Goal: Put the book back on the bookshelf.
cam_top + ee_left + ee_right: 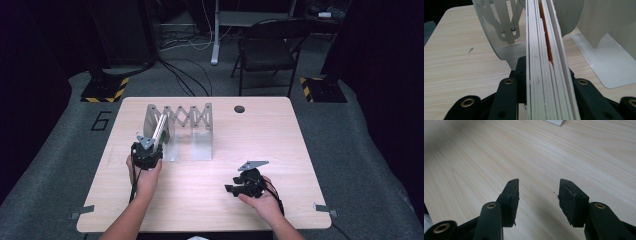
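A grey metal expandable rack [186, 119] with scissor links and upright dividers stands at the back left of the wooden table [260, 145]. A thin stack of white booklets [160, 129] with one orange edge leans up toward the rack's left slot. My left gripper [148, 148] is shut on its lower end. In the left gripper view the booklets [546, 50] stand edge-on between the jaws of the left gripper [546, 77], with a rack divider [499, 30] just beyond them. My right gripper [231, 190] rests low at the front right, open, and the right gripper [539, 195] has bare wood between its fingers.
A round cable hole [239, 109] sits near the table's far edge. A black folding chair [267, 47] and a desk leg [215, 35] stand beyond the table. Yellow-black striped bases [105, 90] sit on the floor at both far corners.
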